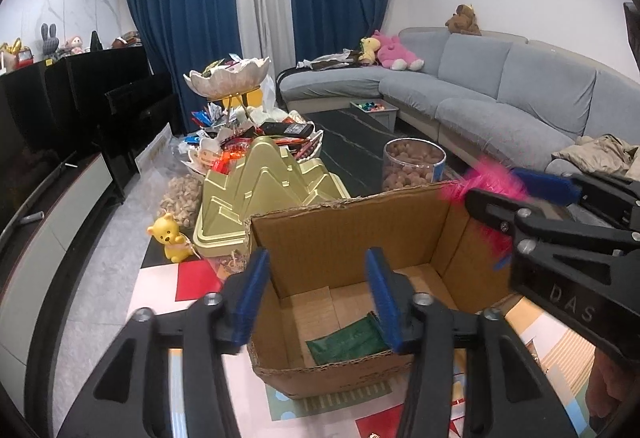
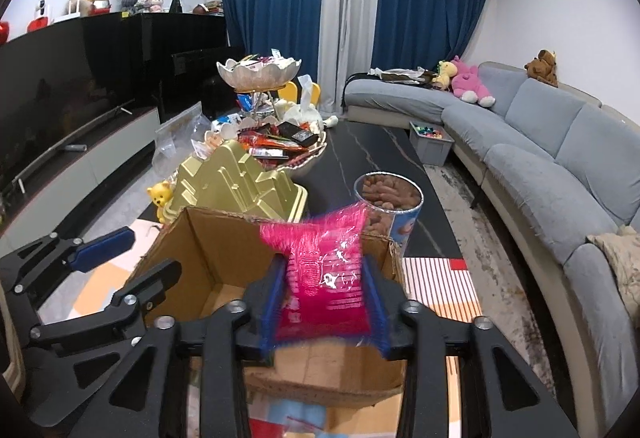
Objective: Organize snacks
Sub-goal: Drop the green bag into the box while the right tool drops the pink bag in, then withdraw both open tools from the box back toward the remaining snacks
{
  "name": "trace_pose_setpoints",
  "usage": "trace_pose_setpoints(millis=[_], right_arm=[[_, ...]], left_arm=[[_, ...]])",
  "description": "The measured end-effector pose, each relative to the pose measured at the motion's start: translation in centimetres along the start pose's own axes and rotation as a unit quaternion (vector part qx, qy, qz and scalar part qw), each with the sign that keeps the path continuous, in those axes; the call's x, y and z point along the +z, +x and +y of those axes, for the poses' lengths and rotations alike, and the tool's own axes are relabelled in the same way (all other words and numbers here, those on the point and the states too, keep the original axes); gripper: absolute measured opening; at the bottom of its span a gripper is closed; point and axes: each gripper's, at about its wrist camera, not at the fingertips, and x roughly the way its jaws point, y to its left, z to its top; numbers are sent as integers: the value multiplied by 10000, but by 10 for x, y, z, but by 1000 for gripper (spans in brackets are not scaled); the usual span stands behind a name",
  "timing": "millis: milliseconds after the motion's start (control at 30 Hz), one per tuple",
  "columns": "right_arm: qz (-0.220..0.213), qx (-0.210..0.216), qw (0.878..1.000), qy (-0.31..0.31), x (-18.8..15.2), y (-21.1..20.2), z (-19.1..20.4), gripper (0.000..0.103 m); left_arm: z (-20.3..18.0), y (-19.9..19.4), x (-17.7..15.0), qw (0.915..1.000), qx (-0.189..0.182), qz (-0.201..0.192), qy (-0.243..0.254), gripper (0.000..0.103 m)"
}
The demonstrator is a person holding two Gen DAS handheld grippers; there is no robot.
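so the pink snack packet [image 2: 324,278] sits between the blue fingers [image 2: 376,302] of the right gripper [image 2: 326,304], right above the open cardboard box [image 2: 208,250]. it's blurred, and i honestly can't tell if the pads are still pressing on it or have let go. from the left wrist view the same packet [image 1: 486,180] shows as a pink smear by the right gripper [image 1: 520,194] over the box's far right corner. the left gripper [image 1: 322,298] hangs over the near edge of the box [image 1: 352,234] with its fingers [image 1: 254,290] spread and nothing between them. down on the box floor lies a dark green packet [image 1: 348,342]. the box stands on a colourful patterned mat [image 1: 192,274] on the bench. just behind it is a gold mountain-shaped tin [image 1: 260,194], a clear tub of brown snacks [image 1: 412,164], a yellow bear figure [image 1: 170,236], and a shell-shaped tray [image 2: 280,142] piled with wrapped snacks. grey sofa [image 1: 500,90] off to the right.
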Motion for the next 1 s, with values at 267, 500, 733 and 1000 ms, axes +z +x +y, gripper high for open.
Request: trace_pose_setpoints(millis=[267, 500, 733, 1000], right_arm=[[-209, -203, 9996, 55, 3, -12, -5, 77], [-183, -238, 9995, 117, -1, -21, -9, 77], [-253, -280, 9991, 218, -5, -37, -13, 81], [-295, -327, 9987, 252, -12, -52, -18, 81]], left_arm=[[6, -11, 1, 9997, 207, -99, -130, 81], [6, -22, -3, 9994, 309, -141, -106, 88], [4, -35, -7, 9991, 354, -158, -150, 93], [-1, -46, -11, 9992, 351, -103, -175, 93]])
